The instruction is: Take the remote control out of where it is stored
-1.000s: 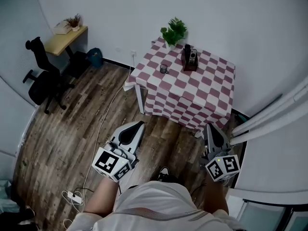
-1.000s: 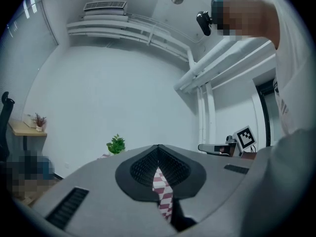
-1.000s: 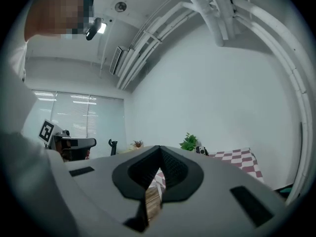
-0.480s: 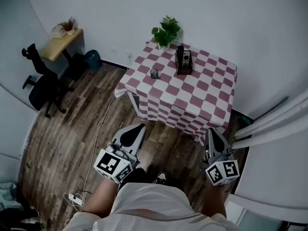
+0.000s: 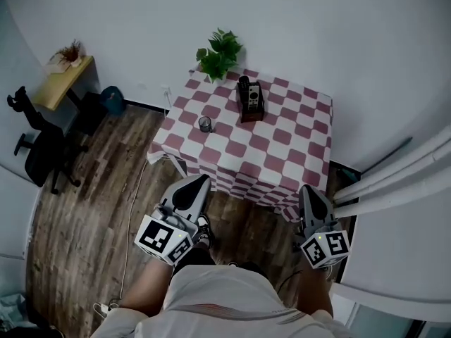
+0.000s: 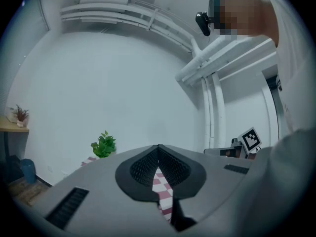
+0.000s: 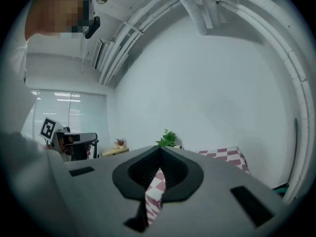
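- Closer than a second ago, the remote control (image 5: 244, 90) now sits nearer the middle of the head view. The person has walked toward the table, carrying both hands along.
- It stands upright in a dark holder (image 5: 251, 108) toward the far side of the checkered tabletop (image 5: 282, 143), so it is not yet taken out.
- A small cup (image 5: 205, 124) stands to the holder's left, apart from it, and a potted plant (image 5: 217, 53) occupies the far left corner.
- Left hand-held gripper (image 5: 202, 182) and right hand-held gripper (image 5: 308, 190) hang at the tabletop's near edge, well short of the holder. Each has its jaws together, with nothing between them.
- By my reading this is still the approach. A reach across the cloth remains, and one pair of jaws must part before gripping the remote.
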Available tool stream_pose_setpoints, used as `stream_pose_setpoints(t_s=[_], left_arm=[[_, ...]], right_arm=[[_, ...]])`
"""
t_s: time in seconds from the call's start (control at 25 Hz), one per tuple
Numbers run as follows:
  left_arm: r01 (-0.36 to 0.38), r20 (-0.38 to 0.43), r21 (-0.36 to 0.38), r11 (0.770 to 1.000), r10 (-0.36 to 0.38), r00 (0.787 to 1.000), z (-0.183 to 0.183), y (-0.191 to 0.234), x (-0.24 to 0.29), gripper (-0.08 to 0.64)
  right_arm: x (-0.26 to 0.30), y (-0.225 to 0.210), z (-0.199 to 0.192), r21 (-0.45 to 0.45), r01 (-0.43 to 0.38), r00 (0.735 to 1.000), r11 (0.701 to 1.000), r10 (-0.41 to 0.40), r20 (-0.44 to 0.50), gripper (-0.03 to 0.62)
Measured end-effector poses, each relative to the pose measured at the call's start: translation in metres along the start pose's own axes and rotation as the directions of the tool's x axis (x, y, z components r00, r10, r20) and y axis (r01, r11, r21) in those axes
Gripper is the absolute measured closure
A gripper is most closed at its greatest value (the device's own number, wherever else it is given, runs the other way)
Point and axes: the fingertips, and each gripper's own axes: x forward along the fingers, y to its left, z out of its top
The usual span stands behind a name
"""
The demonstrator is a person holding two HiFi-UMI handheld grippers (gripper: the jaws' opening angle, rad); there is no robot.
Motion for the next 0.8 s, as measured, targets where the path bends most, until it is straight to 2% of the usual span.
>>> stream_pose_setpoints(t_s=[0.4, 0.56, 0.8], left_arm=[[0.034, -0.017, -0.029, 0.999, -0.034, 0.999, 0.011, 0.123, 0.059, 0.554], [0.040, -0.015, -0.057, 0.998, -0.041, 0.999, 0.011, 0.175, 0.073, 0.554], [0.074, -0.017, -0.065, 0.995, -0.076, 0.997, 0.008, 0.219, 0.093, 0.554]], right_arm=[[0.132, 0.012, 0.008, -0.012, 0.045, 0.998, 0.999, -0.045, -0.050, 0.577], [0.187, 0.028, 0.011, -0.044, 0.053, 0.996, 0.998, -0.056, -0.076, 0.577], [0.240, 0.033, 0.011, -0.086, 0.079, 0.991, 0.993, -0.088, -0.102, 0.577]])
